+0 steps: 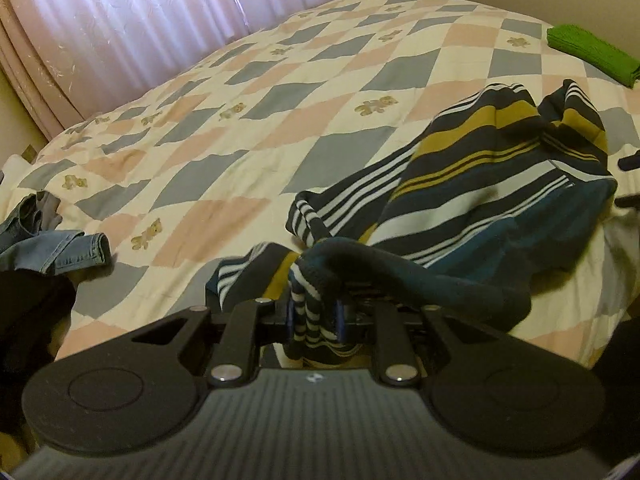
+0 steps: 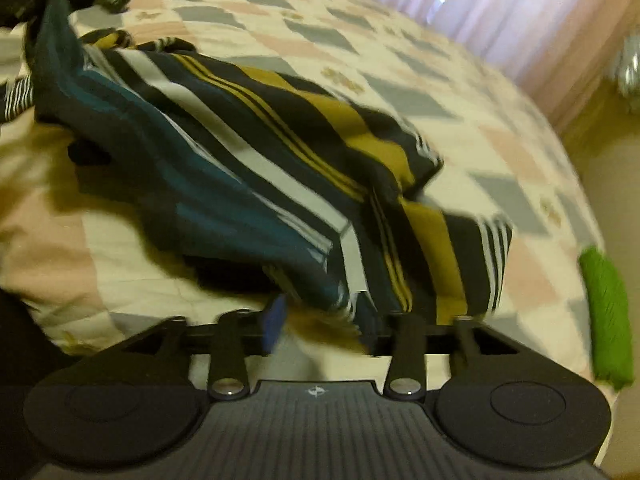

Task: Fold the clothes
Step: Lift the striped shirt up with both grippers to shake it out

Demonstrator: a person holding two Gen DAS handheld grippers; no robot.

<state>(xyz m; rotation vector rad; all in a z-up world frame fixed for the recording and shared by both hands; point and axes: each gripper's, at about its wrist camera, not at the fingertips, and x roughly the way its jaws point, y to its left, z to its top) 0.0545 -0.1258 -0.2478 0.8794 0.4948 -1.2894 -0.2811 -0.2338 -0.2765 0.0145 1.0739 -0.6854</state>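
Note:
A striped shirt (image 1: 492,184), navy with mustard, white and teal bands, lies rumpled on the checkered quilt (image 1: 248,128). My left gripper (image 1: 316,316) is shut on the shirt's edge, with a dark teal hem looping over the fingers. In the right wrist view the same shirt (image 2: 248,152) stretches away to the upper left. My right gripper (image 2: 324,320) stands with its jaws apart at the shirt's near edge, and cloth hangs loosely between the blue pads (image 2: 274,322). This view is blurred.
Blue jeans (image 1: 52,248) lie at the quilt's left edge. A folded green cloth (image 1: 588,54) sits at the far right corner and also shows in the right wrist view (image 2: 608,316). Pink curtains (image 1: 132,24) hang behind the bed.

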